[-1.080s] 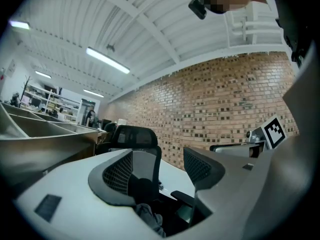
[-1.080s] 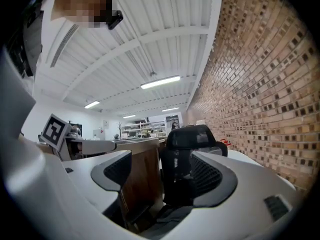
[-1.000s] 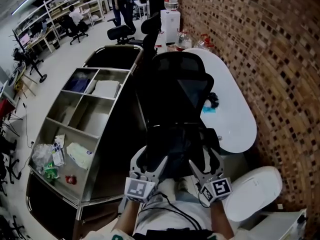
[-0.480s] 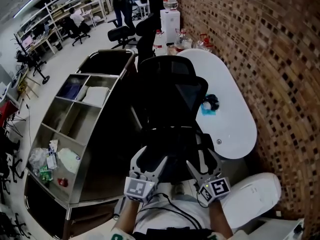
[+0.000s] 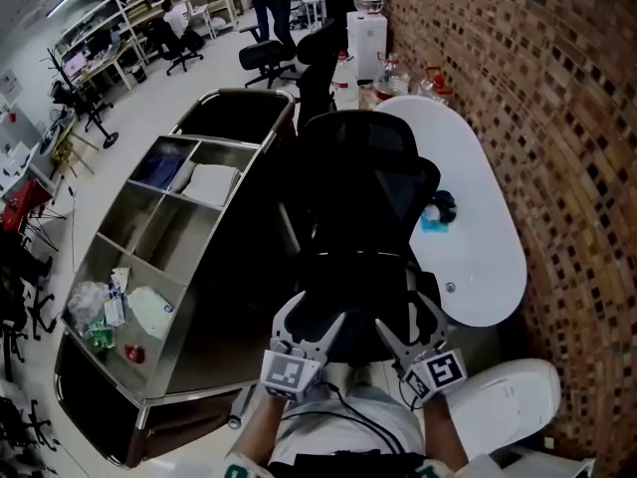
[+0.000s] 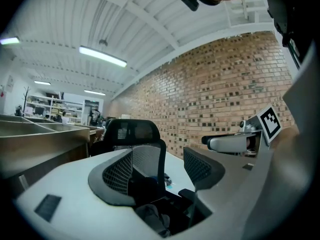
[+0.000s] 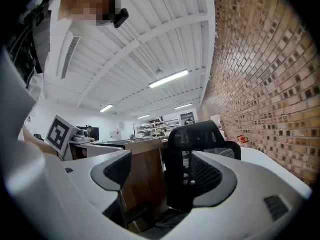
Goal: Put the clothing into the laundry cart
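A dark garment [image 5: 350, 305] lies bunched on the seat of a black mesh office chair [image 5: 363, 182]; it also shows low in the left gripper view as dark cloth [image 6: 152, 215] and in the right gripper view as dark cloth [image 7: 167, 223]. The steel laundry cart [image 5: 181, 189] stands left of the chair, with several compartments and a dark open bin [image 5: 234, 118] at its far end. My left gripper [image 5: 311, 321] and right gripper [image 5: 406, 319] hover side by side just short of the seat. Both are open with nothing between their fingers.
A white oval table [image 5: 483, 262] stands right of the chair along the brick wall, with a small blue and black item [image 5: 436, 210] on it. Another white round surface [image 5: 510, 398] sits near my right side. Cart compartments hold bags and folded linen [image 5: 211, 182]. Chairs and people stand far behind.
The view has shifted a little, so chair and cart sit slightly differently in frame. Both grippers keep their place before the seat with jaws unchanged.
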Motion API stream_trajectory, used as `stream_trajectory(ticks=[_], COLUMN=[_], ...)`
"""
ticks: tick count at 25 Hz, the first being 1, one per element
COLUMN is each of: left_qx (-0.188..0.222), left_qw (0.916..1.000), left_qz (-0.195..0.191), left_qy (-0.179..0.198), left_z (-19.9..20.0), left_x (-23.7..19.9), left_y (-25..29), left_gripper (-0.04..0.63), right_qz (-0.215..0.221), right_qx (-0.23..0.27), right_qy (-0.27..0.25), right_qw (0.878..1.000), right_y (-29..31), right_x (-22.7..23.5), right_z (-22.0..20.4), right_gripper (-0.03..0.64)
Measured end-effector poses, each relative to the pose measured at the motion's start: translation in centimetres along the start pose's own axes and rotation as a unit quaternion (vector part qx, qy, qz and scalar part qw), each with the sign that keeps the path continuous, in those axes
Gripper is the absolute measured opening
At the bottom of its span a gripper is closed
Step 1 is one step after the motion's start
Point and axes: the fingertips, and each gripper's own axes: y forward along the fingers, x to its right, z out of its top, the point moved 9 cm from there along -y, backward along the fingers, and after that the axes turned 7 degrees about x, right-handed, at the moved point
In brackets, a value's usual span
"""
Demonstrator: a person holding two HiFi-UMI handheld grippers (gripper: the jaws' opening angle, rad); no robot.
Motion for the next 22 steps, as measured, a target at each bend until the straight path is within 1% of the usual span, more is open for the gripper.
stream_trajectory(ticks=[2, 4, 10, 12, 15, 20, 22], left_qx=[-0.002, -0.007, -0.018, -0.018, -0.017, -0.016, -0.017], left_qw=[0.9999, 0.9998, 0.9997, 0.9998, 0.9993, 0.9990, 0.9994], left_qz=[0.007, 0.008, -0.013, -0.010, 0.004, 0.007, 0.001], left_qy=[-0.015, -0.019, 0.006, -0.003, -0.034, -0.041, -0.030], left_z=[0.2, 0.0, -2.1, -2.1, -1.4, -1.4, -1.6], left_x=[-0.7, -1.4, -3.6, -4.0, -4.2, -5.2, -5.7], left_y=[-0.1, -0.3, -1.2, -1.3, -1.3, -1.7, -1.7], left_gripper=[0.310, 0.310, 0.310, 0.310, 0.310, 0.310, 0.310], right_qz=[0.011, 0.014, -0.001, -0.004, -0.005, -0.004, -0.006], right_qx=[-0.007, -0.016, -0.025, -0.029, -0.036, -0.040, -0.044], right_qy=[0.001, -0.004, -0.001, 0.000, -0.001, 0.004, 0.010], right_qw=[1.000, 1.000, 1.000, 1.000, 0.999, 0.999, 0.999], right_y=[1.0, 1.7, 2.9, 3.2, 3.7, 4.2, 4.4], right_x=[-0.8, -1.3, -1.4, -1.4, -1.7, -2.5, -2.7], right_z=[-0.5, -1.1, -2.1, -2.3, -2.7, -3.3, -3.5], right_gripper=[0.383, 0.383, 0.383, 0.383, 0.383, 0.383, 0.383])
